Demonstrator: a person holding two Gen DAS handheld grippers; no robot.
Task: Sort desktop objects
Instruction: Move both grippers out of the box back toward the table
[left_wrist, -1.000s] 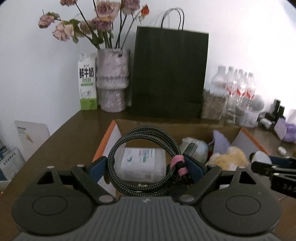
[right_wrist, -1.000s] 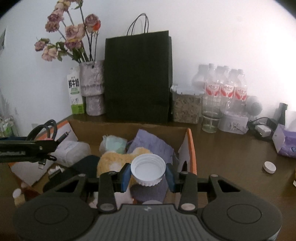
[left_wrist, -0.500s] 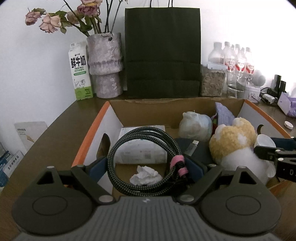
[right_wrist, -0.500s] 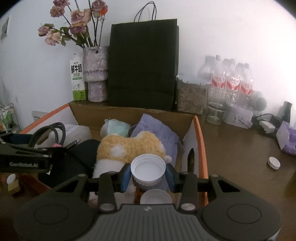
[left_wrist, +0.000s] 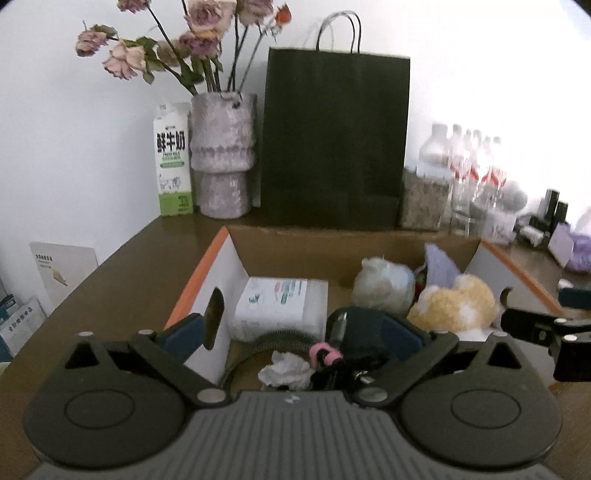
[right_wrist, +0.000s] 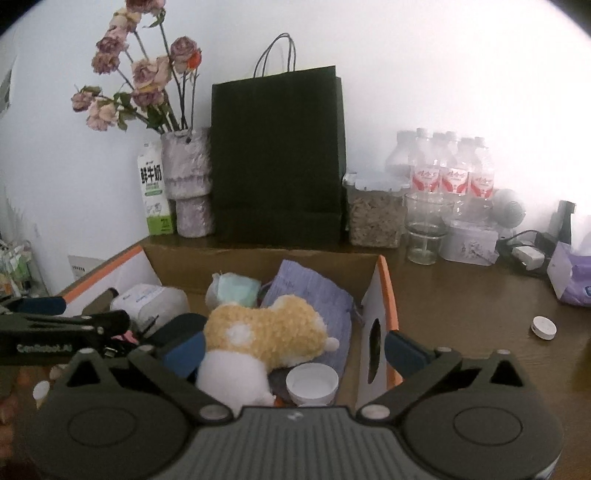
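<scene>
Your left gripper (left_wrist: 293, 332) is opening over the cardboard box (left_wrist: 236, 258), braided cable (left_wrist: 275, 341) lying inside; your right gripper (right_wrist: 293, 349) is opening above the white jar (right_wrist: 312, 382) in the box.

The milk carton (left_wrist: 173, 159), far ahead and to the left of the jaws, carries three big dark characters, 鲜牛奶, above a green band; the small print under them is too blurred to read. In the right wrist view the side of the left gripper (right_wrist: 44, 347), left of the jaws, bears a white word like "GenRobot.AI". The bottles (right_wrist: 448, 181) have red labels with unreadable writing. The white pack (left_wrist: 282, 308) in the box shows only blurred print.
</scene>
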